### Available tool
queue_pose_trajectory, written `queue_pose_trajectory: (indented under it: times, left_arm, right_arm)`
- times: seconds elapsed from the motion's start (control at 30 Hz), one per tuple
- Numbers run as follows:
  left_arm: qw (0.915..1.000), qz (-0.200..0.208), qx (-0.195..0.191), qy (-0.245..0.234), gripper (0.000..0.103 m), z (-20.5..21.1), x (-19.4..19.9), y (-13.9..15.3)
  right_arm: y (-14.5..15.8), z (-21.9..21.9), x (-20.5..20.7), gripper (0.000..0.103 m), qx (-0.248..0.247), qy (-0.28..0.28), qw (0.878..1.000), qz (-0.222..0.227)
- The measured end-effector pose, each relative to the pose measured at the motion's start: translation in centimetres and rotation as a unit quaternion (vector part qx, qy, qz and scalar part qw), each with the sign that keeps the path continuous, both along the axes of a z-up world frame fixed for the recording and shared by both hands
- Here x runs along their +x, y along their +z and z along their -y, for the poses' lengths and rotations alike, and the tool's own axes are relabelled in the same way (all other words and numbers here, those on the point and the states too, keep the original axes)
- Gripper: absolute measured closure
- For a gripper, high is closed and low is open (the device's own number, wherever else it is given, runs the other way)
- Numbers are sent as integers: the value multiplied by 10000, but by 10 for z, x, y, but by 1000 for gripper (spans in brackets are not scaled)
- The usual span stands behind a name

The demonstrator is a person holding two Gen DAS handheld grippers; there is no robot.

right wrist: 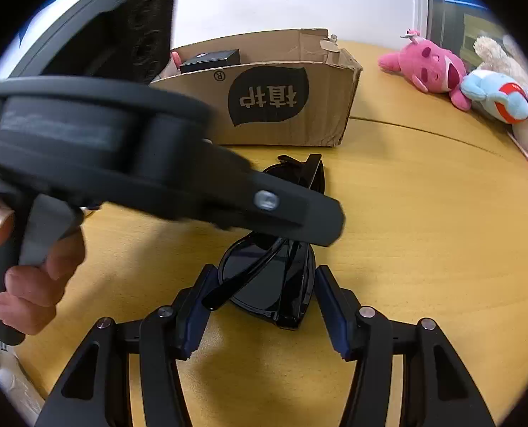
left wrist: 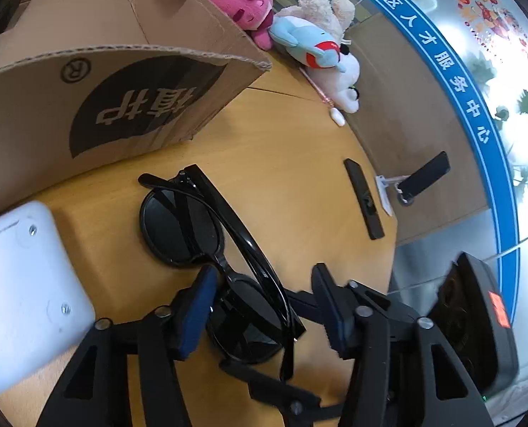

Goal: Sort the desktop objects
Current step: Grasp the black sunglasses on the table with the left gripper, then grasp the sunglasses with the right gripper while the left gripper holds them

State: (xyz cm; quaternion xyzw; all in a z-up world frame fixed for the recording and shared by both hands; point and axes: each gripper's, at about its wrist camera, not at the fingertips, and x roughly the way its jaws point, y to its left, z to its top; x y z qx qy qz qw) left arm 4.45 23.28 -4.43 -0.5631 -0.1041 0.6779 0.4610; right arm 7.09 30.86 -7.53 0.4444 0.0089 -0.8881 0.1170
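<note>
Black sunglasses (left wrist: 207,245) lie folded on the wooden table (left wrist: 288,163). My left gripper (left wrist: 264,306) is open, its blue-padded fingers on either side of the near lens. My right gripper (right wrist: 262,302) is open too, its fingers on either side of the other end of the sunglasses (right wrist: 274,284). The left gripper's body (right wrist: 157,174) crosses the right wrist view above the glasses, held by a hand (right wrist: 32,277). An open cardboard box (left wrist: 114,82) stands just behind the glasses; in the right wrist view the box (right wrist: 285,103) holds a black item (right wrist: 210,60).
A white device (left wrist: 22,295) sits at the left. A black remote (left wrist: 363,197) and a phone on a small stand (left wrist: 420,181) are near the table's right edge. Pink (left wrist: 239,3), blue (left wrist: 306,44) and white (left wrist: 342,78) plush toys lie at the far side.
</note>
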Motion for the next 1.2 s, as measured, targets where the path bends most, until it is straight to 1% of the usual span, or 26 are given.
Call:
queue_pose_trajectory:
  times: [0.03,0.13,0.2,0.23,0.27,0.3,0.4,0.47,0.57,0.67,0.8,0.83,0.87,0.97,1.07,1.13,1.2]
  left_arm:
    - [10000,4,-35,34,67,-1,-2,-2]
    - [9998,134,82,110,67,5,-7,-6]
    - [9999,60,71,117,70,7,-6,-4]
    - [9999,9,82,126,77,9,-6,-2]
    - [9998,39,192,107,87,10,-7,0]
    - [9995,156,269,91,86,11,-8,0]
    - [9997,102,165,134,87,14,-9,0]
    - [9993,195,233,198,87,19,-11,-1]
    - [9992,99,277,259,87,26,-8,5]
    - [9988,-149,330,325,88,32,-5,24]
    - [9974,-486,378,363,88,43,-5,58]
    - [9967,-627,365,369,88,46,-5,69]
    - [9955,-784,372,386,88,50,-6,82]
    - [9926,-1038,483,405,88,60,-11,111]
    - [9889,-1359,456,395,88,69,-19,142]
    - [9859,-1570,426,397,88,74,-25,157]
    - [9825,-1765,393,455,88,78,-40,176]
  right_arm:
    - [0,1,0,48,35,10,10000,-17]
    - [2,0,1,48,69,31,10000,-51]
    - [2,2,1,48,55,77,9999,-69]
    - [2,3,2,48,61,116,9999,-66]
    - [2,5,2,48,69,149,9998,-68]
    - [2,7,3,48,60,181,9998,-68]
    - [4,10,3,48,48,202,9998,-78]
    - [4,14,3,48,59,225,9997,-75]
    - [7,18,4,48,48,254,9996,-119]
    - [18,23,6,48,103,290,9990,-321]
    - [46,30,8,48,130,330,9971,-680]
    - [54,31,6,48,126,359,9963,-774]
    - [62,33,5,48,125,392,9955,-853]
    - [86,41,-2,48,174,485,9922,-1137]
    - [109,48,-8,48,113,508,9892,-1368]
    - [121,51,-20,48,23,567,9872,-1489]
    - [133,56,-32,48,-5,612,9848,-1623]
